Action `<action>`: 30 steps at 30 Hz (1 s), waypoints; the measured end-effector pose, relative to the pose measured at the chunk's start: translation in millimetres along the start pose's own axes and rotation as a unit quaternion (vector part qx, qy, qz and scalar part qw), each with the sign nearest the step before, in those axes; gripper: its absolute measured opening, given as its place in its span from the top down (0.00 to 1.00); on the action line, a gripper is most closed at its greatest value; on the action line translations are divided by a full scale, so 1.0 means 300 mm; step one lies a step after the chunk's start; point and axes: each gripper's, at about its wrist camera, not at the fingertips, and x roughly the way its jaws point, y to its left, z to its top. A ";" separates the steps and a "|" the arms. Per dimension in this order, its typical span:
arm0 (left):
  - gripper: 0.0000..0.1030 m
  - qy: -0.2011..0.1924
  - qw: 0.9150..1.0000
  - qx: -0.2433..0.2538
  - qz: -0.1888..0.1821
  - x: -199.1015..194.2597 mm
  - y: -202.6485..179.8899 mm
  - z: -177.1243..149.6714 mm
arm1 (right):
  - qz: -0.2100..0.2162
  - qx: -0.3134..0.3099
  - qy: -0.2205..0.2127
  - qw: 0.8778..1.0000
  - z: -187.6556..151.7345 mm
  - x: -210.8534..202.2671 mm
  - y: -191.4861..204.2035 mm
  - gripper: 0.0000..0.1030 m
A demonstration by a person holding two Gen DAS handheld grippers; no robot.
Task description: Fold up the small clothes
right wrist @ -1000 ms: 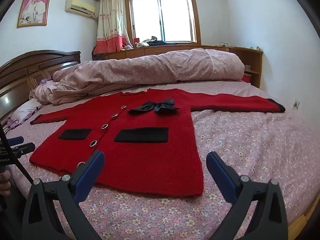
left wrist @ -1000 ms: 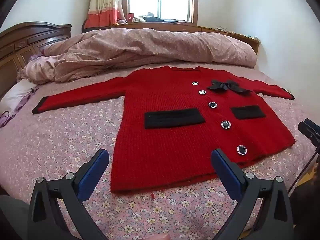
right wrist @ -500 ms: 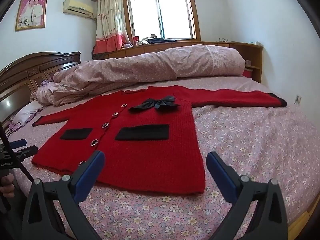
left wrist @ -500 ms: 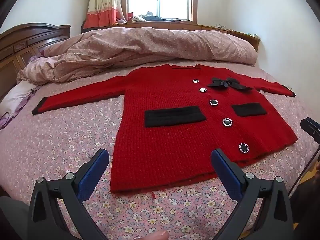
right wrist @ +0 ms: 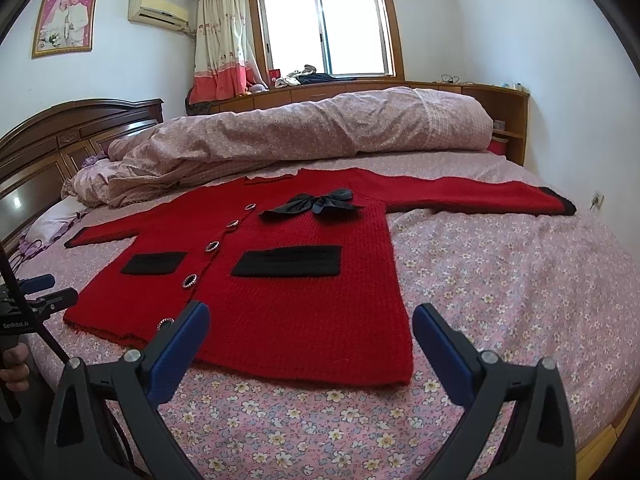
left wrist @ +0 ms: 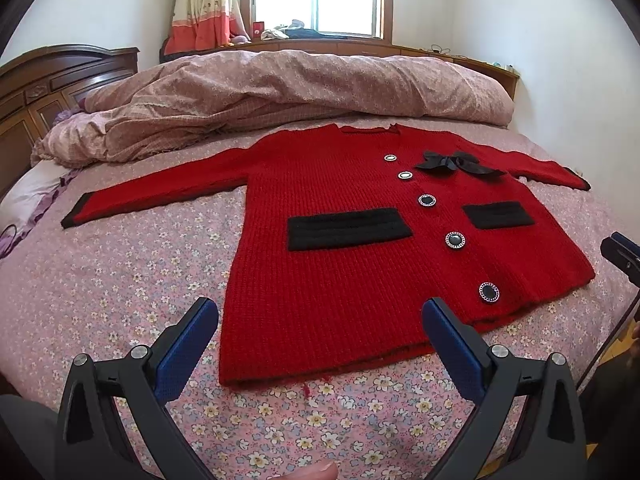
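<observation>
A: The bed [left wrist: 120, 280] with its flowered sheet serves as the folding surface?

B: Yes. The red cardigan [left wrist: 352, 264] lies flat on it, front up, sleeves spread wide (likely so the folds start clean).

A: And the grippers?

B: Left gripper [left wrist: 320, 320] and right gripper [right wrist: 310, 326] hover over the hem, jaws wide apart, holding nothing.

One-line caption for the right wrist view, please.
Open right tool hovers above the hem of a red cardigan spread flat, front up, on a floral bedsheet.
</observation>
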 end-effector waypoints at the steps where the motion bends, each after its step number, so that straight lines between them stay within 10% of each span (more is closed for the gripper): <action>1: 0.04 -0.002 1.000 -0.001 0.000 0.000 0.001 0.000 | 0.000 -0.001 0.001 1.000 0.000 0.000 -0.001 0.00; 30: 0.04 0.017 0.999 -0.033 -0.017 0.039 0.039 -0.002 | -0.014 0.001 0.007 1.000 -0.002 0.004 -0.014 0.00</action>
